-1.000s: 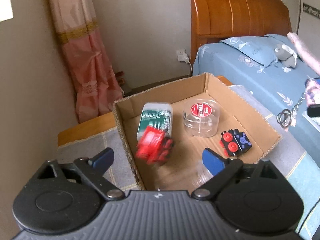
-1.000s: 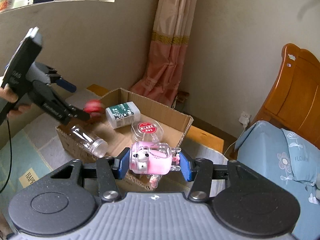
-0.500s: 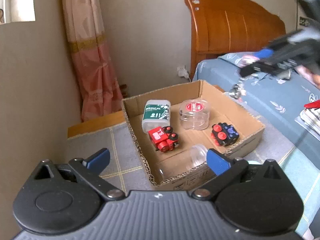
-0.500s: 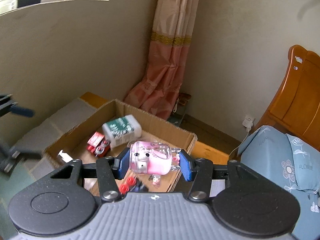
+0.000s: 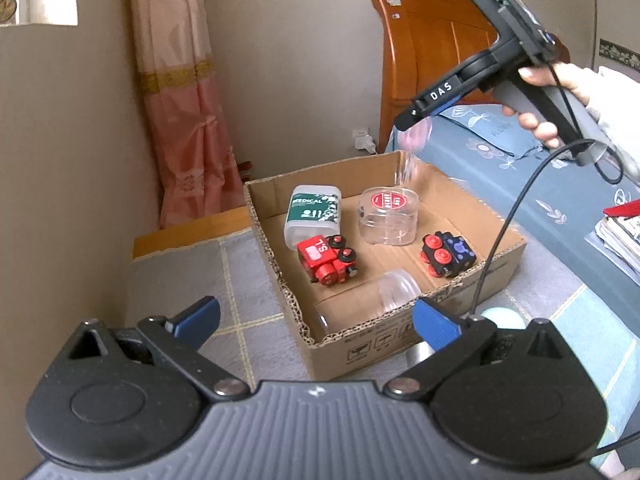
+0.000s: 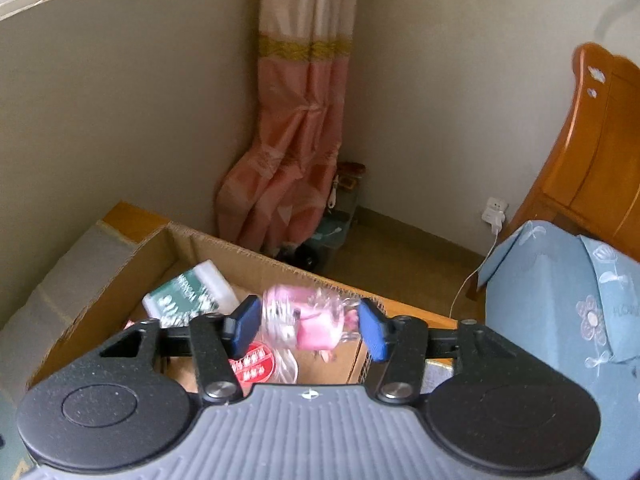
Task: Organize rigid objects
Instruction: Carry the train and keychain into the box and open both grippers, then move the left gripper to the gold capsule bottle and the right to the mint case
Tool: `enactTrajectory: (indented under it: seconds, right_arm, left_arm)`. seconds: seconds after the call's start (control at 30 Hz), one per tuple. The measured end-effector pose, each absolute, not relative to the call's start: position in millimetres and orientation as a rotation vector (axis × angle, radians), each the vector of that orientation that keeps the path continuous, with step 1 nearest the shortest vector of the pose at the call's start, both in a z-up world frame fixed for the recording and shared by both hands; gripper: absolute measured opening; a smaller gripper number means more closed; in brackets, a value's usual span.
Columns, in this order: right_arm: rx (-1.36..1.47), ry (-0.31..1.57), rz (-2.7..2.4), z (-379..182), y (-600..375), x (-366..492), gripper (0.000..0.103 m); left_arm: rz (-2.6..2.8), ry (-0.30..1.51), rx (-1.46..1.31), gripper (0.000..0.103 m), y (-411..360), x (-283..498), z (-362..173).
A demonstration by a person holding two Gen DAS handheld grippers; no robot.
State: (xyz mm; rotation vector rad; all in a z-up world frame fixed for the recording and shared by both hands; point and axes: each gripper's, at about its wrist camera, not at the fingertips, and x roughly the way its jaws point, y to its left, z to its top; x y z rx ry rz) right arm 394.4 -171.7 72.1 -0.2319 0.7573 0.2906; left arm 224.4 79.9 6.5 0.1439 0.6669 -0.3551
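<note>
Pink plastic is blurring between my right gripper (image 6: 308, 330) pads: I am clenching a small pink-and-clear toy (image 6: 304, 322) sideways, one blue pad at each end, and carrying it above the cardboard box (image 6: 256, 264). From the left wrist view the same gripper (image 5: 404, 120) is hanging over the box's far wall (image 5: 332, 168), at about one o'clock from the box centre, with the toy only a pale pink smear under its tip.

My left gripper (image 5: 316, 320) is standing released and empty, its jaws spread wide, hovering short of the box's near wall at six o'clock.

Inside the box, the green-labelled medical bottle (image 5: 314, 214) is lying at eleven o'clock, the red toy engine (image 5: 328, 260) just beside it toward nine, the clear round tub with the red lid sticker (image 5: 388, 216) at one o'clock, the red-and-blue toy car (image 5: 448, 254) at three, and a clear jar (image 5: 384, 292) on its side against the near wall at six.

I am judging this as the placing step for the pink toy. The next move is asking me to lower it onto bare cardboard, probably the open patch in the middle, keeping clear of the tub directly below, then to ease the pads apart only once it is resting.
</note>
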Motion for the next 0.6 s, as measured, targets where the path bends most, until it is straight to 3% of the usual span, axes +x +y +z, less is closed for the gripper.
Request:
enactTrajectory:
  seconds: [0.03,0.6]
  right_arm:
    - [-0.224,0.744,0.29,72.1,-172.2,392.8,0.103]
    - [-0.29,0.732,0.298,77.2,-166.7,298.5,0.103]
  left_arm:
    - [-0.354,0.67,0.139,0.102,80.7,224.6,6.0]
    - [-0.341,0.687,0.146,0.102,69.6,200.9,9.3]
